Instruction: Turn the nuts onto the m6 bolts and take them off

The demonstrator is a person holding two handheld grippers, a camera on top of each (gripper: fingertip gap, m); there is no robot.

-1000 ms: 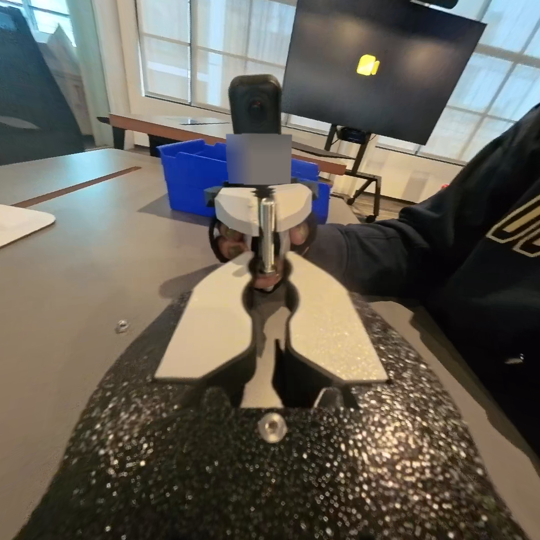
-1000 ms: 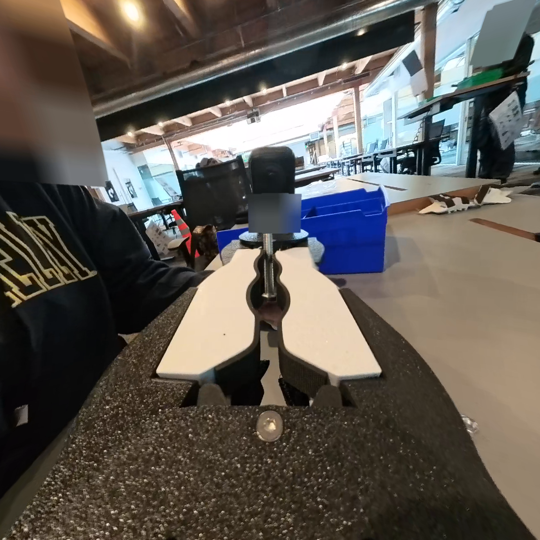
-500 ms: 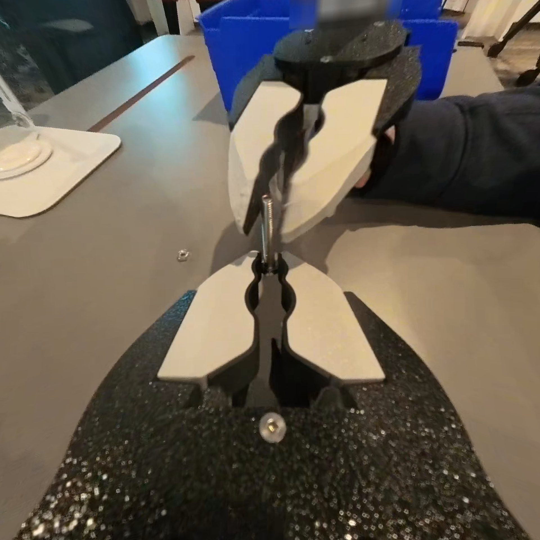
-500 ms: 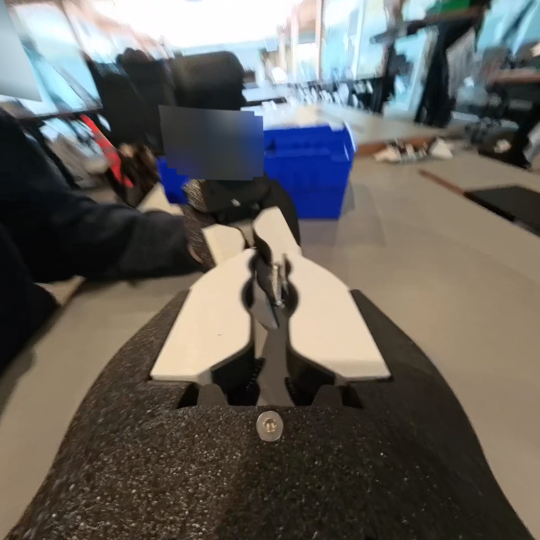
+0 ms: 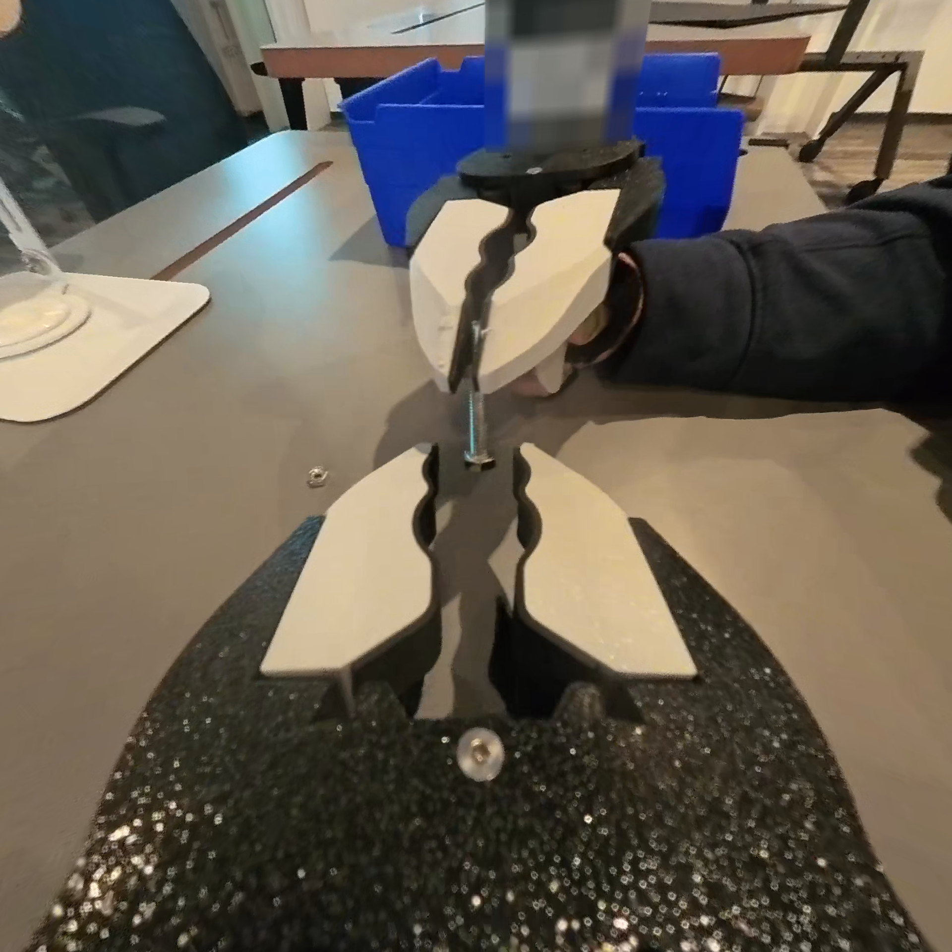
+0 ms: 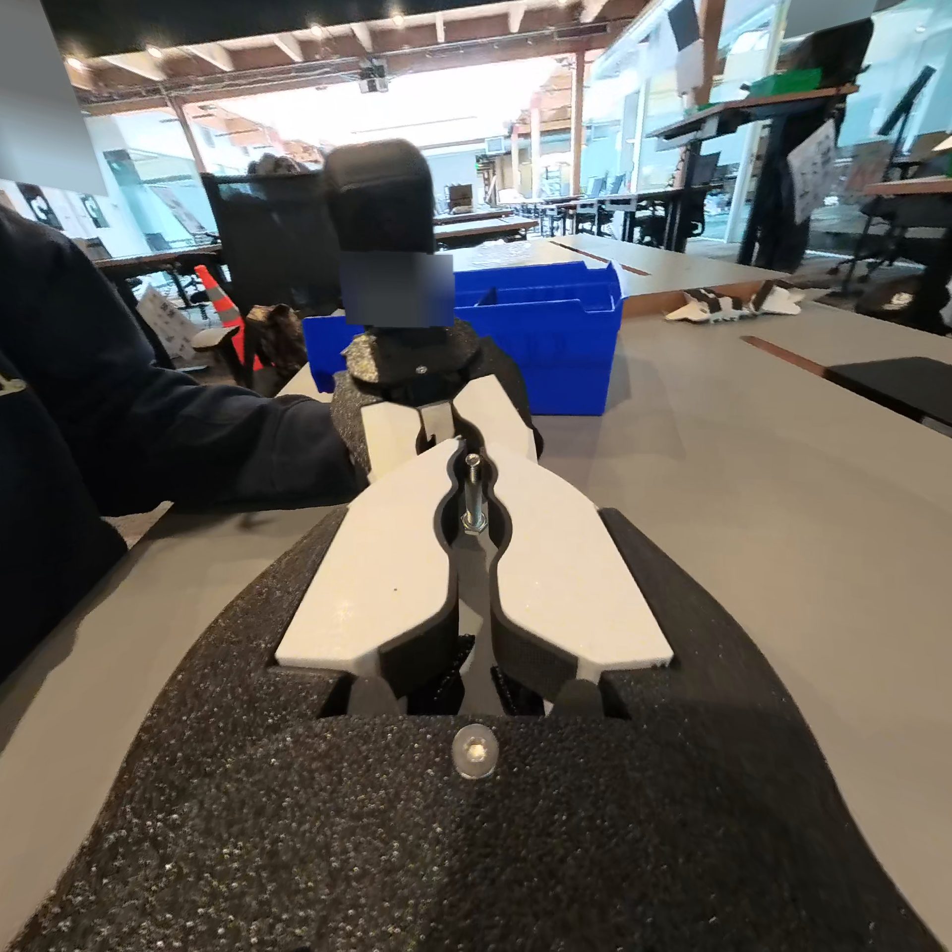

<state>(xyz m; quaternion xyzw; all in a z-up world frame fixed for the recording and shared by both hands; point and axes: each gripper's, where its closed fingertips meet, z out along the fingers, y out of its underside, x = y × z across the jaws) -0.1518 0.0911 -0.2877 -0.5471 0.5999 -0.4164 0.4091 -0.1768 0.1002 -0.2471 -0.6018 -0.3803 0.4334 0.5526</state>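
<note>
A silver M6 bolt [image 5: 473, 420] hangs between the two grippers above the grey table [image 5: 206, 463]. My right gripper [image 6: 473, 456] is shut on the bolt's threaded shaft [image 6: 472, 494]. A hex nut [image 6: 473, 526] sits on the thread in the hollow between its fingers. In the left wrist view the right gripper [image 5: 466, 384] points down at my left one. My left gripper [image 5: 476, 453] is open. The bolt's head [image 5: 479, 458] stands between its fingertips, touching neither. A loose nut [image 5: 317, 475] lies on the table to the left.
A blue bin [image 5: 675, 154] stands at the back of the table and also shows in the right wrist view [image 6: 546, 340]. A white mat [image 5: 113, 335] with a glass vessel lies at the left. The person's dark sleeves [image 5: 772, 309] reach in behind each gripper. The gap from one gripper's tips to the other's is roughly 4 cm.
My left gripper has let go of the bolt's head and opened. My right gripper opened half a second ago and has shut again on the shaft. Both views have tilted down towards the table.
</note>
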